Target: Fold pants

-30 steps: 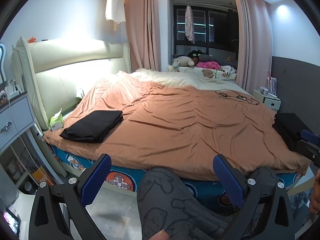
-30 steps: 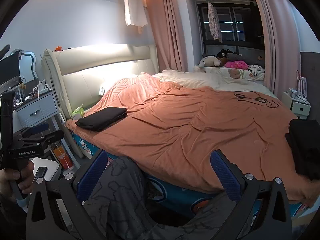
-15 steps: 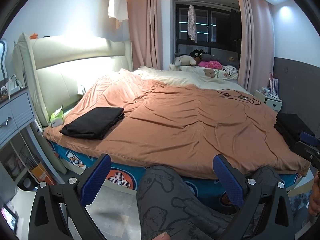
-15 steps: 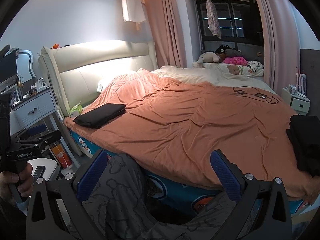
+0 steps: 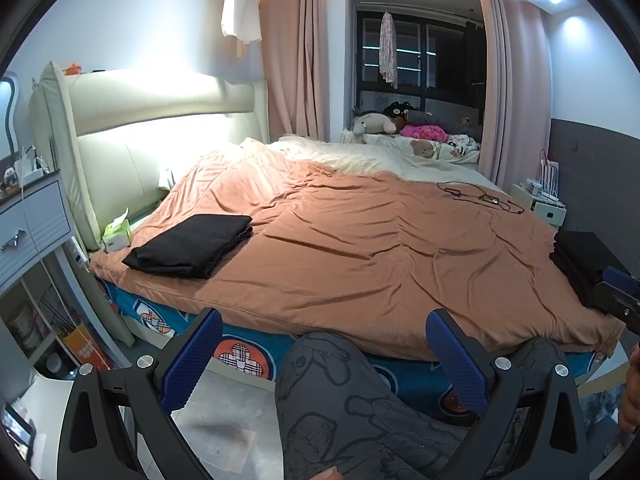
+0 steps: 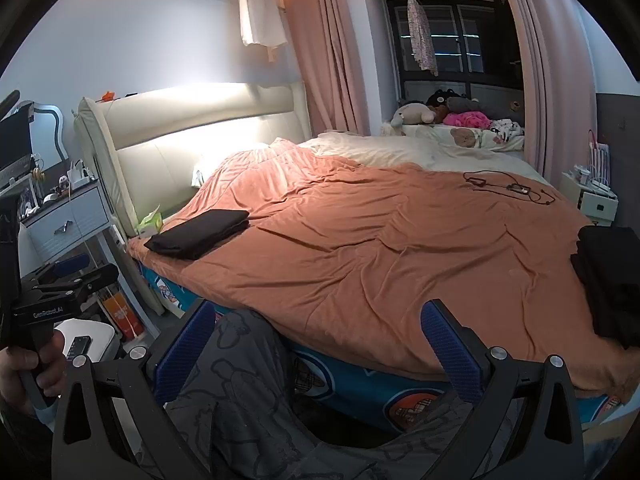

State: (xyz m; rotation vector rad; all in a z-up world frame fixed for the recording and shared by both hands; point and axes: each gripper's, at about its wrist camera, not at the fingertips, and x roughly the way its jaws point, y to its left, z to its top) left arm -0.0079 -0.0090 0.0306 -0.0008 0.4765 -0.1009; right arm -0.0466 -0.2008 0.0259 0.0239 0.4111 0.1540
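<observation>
Both claws, the left gripper [image 5: 324, 354] and the right gripper [image 6: 320, 344], gape apart before the bed [image 5: 360, 248]; folded black pants [image 5: 192, 246] lie at its near-left corner.

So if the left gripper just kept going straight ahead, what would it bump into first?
Probably the rumpled orange bedspread at the bed's near edge. The open left gripper points at it, above the person's grey cartoon-print knee, though depth is hard to judge.
</observation>
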